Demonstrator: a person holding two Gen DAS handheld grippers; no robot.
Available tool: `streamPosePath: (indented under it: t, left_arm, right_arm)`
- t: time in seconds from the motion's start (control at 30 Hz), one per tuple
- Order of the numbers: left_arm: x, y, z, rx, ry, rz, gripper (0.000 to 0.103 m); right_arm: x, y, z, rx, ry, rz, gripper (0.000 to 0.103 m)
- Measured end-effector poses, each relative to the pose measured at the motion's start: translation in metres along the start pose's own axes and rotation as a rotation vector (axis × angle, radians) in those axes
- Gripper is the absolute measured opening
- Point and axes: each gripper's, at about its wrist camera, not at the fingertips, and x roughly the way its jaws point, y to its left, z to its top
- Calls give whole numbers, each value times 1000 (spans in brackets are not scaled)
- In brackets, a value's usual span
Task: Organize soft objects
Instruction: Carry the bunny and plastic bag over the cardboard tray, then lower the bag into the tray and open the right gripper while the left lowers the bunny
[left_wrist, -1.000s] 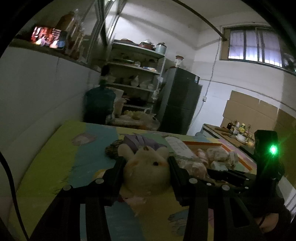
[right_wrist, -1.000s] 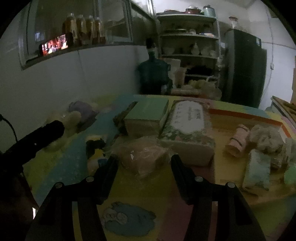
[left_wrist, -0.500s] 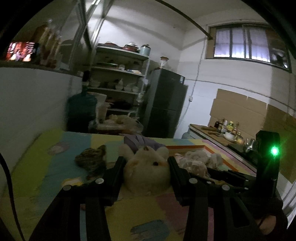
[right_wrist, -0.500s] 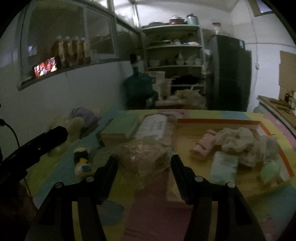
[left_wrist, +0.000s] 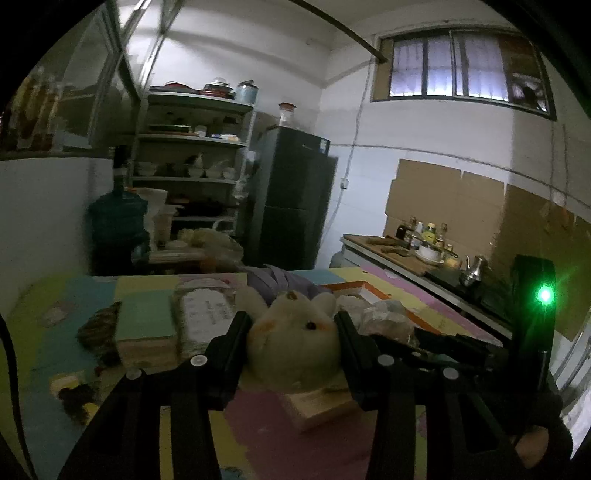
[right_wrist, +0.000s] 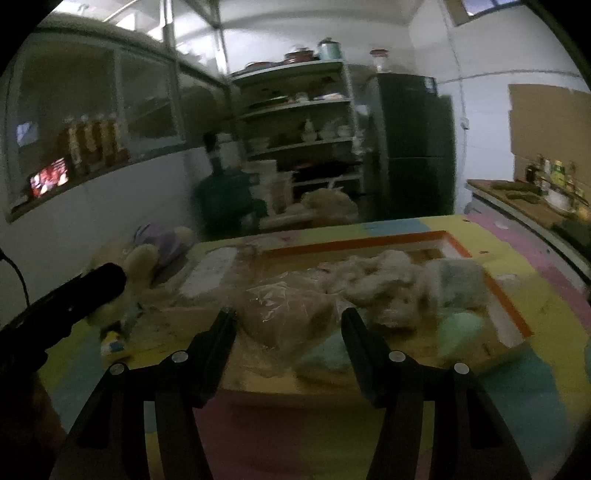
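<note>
My left gripper (left_wrist: 291, 332) is shut on a cream plush bear (left_wrist: 293, 341) in purple clothes, held above the colourful mat. In the right wrist view the same plush bear (right_wrist: 155, 251) shows at the left, next to the left gripper's black body. My right gripper (right_wrist: 290, 325) is shut on a clear plastic bag with a pinkish soft thing inside (right_wrist: 288, 317), held over the near edge of a wooden tray with an orange rim (right_wrist: 509, 314). Several soft cloths and sponges (right_wrist: 391, 280) lie in that tray.
A green box (left_wrist: 146, 325) and a floral tissue pack (left_wrist: 207, 321) lie on the mat left of the bear, with a dark scrubber (left_wrist: 99, 328) beside them. A small yellow toy (right_wrist: 112, 343) sits at the mat's left. Behind stand a water jug (left_wrist: 118, 229), shelves and a dark fridge (left_wrist: 295, 199).
Both grippers have swung to the right with their loads. The tray now lies directly under the bagged item, and the boxes have slid to the left in both views.
</note>
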Motion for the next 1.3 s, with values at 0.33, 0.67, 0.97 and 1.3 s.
streamPosePath:
  t: [0.33, 0.67, 0.97, 1.3]
  left_arm:
    - [45, -33, -1, 26, 60, -43, 47]
    - [87, -48, -10, 32, 140, -39, 47]
    - [117, -51, -18, 26, 201, -38, 47]
    - [136, -49, -23, 3, 245, -48, 47]
  right_arm:
    - [-6, -50, -2, 57, -10, -78, 60]
    - [7, -75, -5, 69, 18, -86, 60]
    - [23, -90, -6, 77, 41, -84, 60]
    - [38, -86, -6, 41, 57, -68, 60]
